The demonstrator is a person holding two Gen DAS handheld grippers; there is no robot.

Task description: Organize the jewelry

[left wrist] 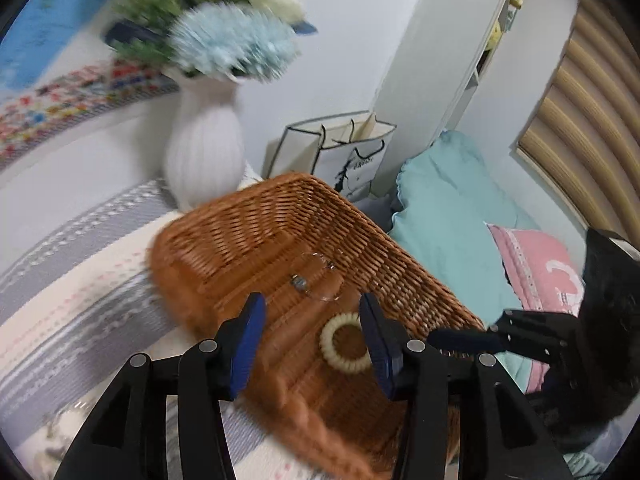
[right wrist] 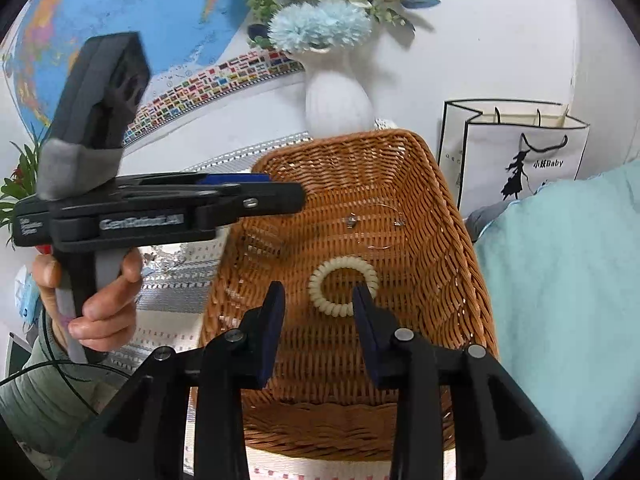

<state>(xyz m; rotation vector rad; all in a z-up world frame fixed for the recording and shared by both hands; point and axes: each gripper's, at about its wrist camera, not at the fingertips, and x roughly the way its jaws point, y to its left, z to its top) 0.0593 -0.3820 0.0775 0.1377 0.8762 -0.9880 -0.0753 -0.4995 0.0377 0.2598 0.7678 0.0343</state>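
A brown wicker basket (left wrist: 280, 188) (right wrist: 460, 240) sits on a striped cloth. On its floor lies a cream coil hair tie (left wrist: 340, 360) (right wrist: 332, 276). Farther in lies a thin clear bracelet with a small charm (left wrist: 316, 280) (right wrist: 376, 224). My left gripper (left wrist: 314, 332) hangs open over the basket, and its right finger hides the tie's edge. My right gripper (right wrist: 320, 312) is open too, with the tie just beyond its fingertips and nothing pinched. The right wrist view shows the left gripper (right wrist: 280, 196) side-on, held by a hand (right wrist: 100, 304). The right gripper's tip (left wrist: 460, 340) shows at the basket's right rim.
A white ribbed vase of blue and white flowers (left wrist: 204, 160) (right wrist: 338, 100) stands right behind the basket. A paper gift bag (left wrist: 352, 152) (right wrist: 516, 152) leans on the wall. Teal bedding (left wrist: 452, 208) (right wrist: 560, 280) and a pink pillow (left wrist: 536, 264) lie to the right.
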